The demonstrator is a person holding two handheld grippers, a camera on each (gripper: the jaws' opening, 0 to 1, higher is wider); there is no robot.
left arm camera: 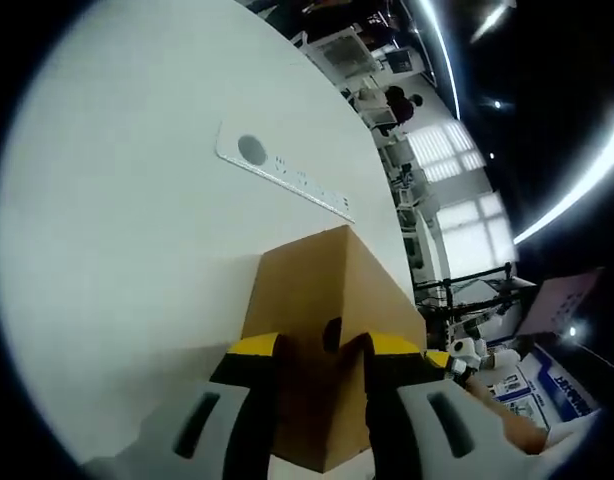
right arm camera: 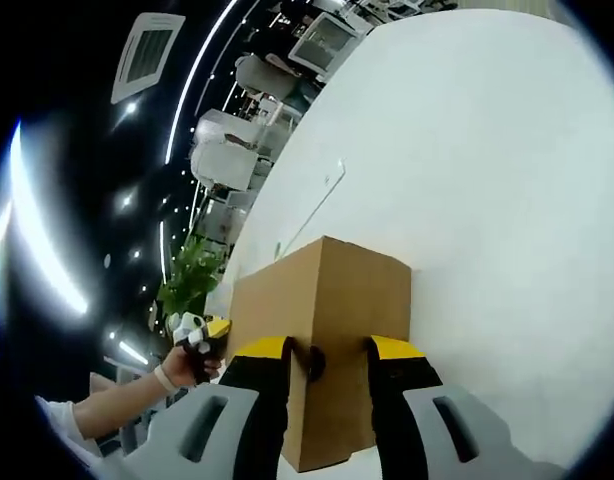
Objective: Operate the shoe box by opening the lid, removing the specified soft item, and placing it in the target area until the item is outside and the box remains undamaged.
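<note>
Now both grippers' jaws clamp the brown shoe box (left arm camera: 322, 330) between them.

Shoe box (left arm camera: 327, 330) on table (left arm camera: 137, 250)

The left tool (left arm camera: 322, 350) grips the brown shoe box (left arm camera: 322, 300) on the white table (left arm camera: 137, 250).

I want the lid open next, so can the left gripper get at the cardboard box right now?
Probably yes. The left gripper already has its yellow-tipped jaws on either side of the cardboard box, nothing between; the right gripper straddles the opposite end.
</note>
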